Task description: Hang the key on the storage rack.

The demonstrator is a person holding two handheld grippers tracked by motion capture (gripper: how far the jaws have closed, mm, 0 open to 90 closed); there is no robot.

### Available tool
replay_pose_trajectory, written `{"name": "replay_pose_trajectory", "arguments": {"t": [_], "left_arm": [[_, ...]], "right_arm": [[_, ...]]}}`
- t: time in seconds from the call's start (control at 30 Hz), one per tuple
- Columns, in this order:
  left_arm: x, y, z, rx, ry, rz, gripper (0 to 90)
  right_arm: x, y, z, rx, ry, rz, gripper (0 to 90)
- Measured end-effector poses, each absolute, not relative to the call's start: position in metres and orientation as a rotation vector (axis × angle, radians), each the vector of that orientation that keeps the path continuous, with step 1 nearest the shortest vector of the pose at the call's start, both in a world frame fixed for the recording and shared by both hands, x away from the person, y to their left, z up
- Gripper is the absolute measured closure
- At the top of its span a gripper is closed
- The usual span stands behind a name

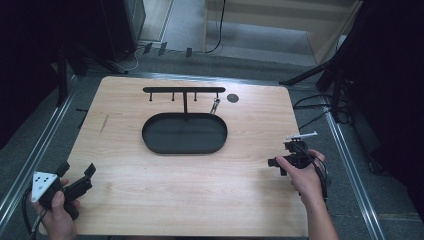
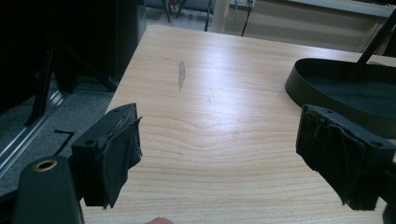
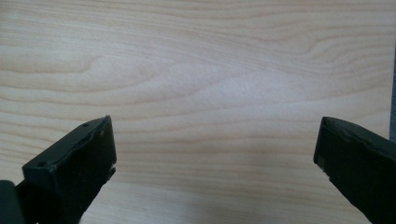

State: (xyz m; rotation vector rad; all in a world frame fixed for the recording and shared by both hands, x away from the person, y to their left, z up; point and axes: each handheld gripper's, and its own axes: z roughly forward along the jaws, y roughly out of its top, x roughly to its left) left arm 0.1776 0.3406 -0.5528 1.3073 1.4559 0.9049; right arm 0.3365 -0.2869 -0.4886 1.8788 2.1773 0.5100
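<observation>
Left hand-held gripper (image 1: 77, 176) sits at the near-left corner of the table (image 1: 150, 190), held in the person's left hand (image 1: 57, 212). Jaws spread wide, nothing between them; grey three-cornered plate (image 1: 42, 184) on top. In the left gripper view the pads (image 2: 122, 154) are wrapped in dark, frayed-looking material, bare wood in the gap.

Right hand-held gripper (image 1: 284, 155) is near the table's right edge, gripped by the right hand (image 1: 304, 175), cable (image 1: 322, 180) trailing back over the wrist. Jaws also spread, empty. The right gripper view looks almost straight down on plain wood grain (image 3: 201, 84) between the two jaw tips.

Ahead and to the right of the left hand-held gripper, well apart from it: black oval tray (image 1: 150, 137) with a post rising from its far rim to a horizontal bar with small pegs (image 1: 184, 90). A small metallic item (image 1: 215, 106) hangs from the bar's right end; too small to identify. The tray's edge (image 2: 299, 88) shows beyond the right jaw in the left gripper view.

The tray is forward-left of the right hand-held gripper, apart from it. Small dark round spot (image 1: 232, 97) on the table just right of the bar. A grey scuff mark (image 2: 181, 74) on the wood ahead of the left hand-held gripper.
</observation>
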Motion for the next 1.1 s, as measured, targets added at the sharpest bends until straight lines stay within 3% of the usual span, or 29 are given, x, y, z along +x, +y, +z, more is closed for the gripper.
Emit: {"name": "replay_pose_trajectory", "arguments": {"t": [0.57,1.1], "left_arm": [[0.178,0.34,-0.553,1.314,1.454,0.912,14.2],[0.178,0.338,-0.552,1.333,1.46,0.913,14.2]], "right_arm": [[0.274,-0.336,-0.528,1.769,2.0,0.869,0.3],[0.22,-0.366,-0.542,1.577,1.693,1.182,9.9]]}}
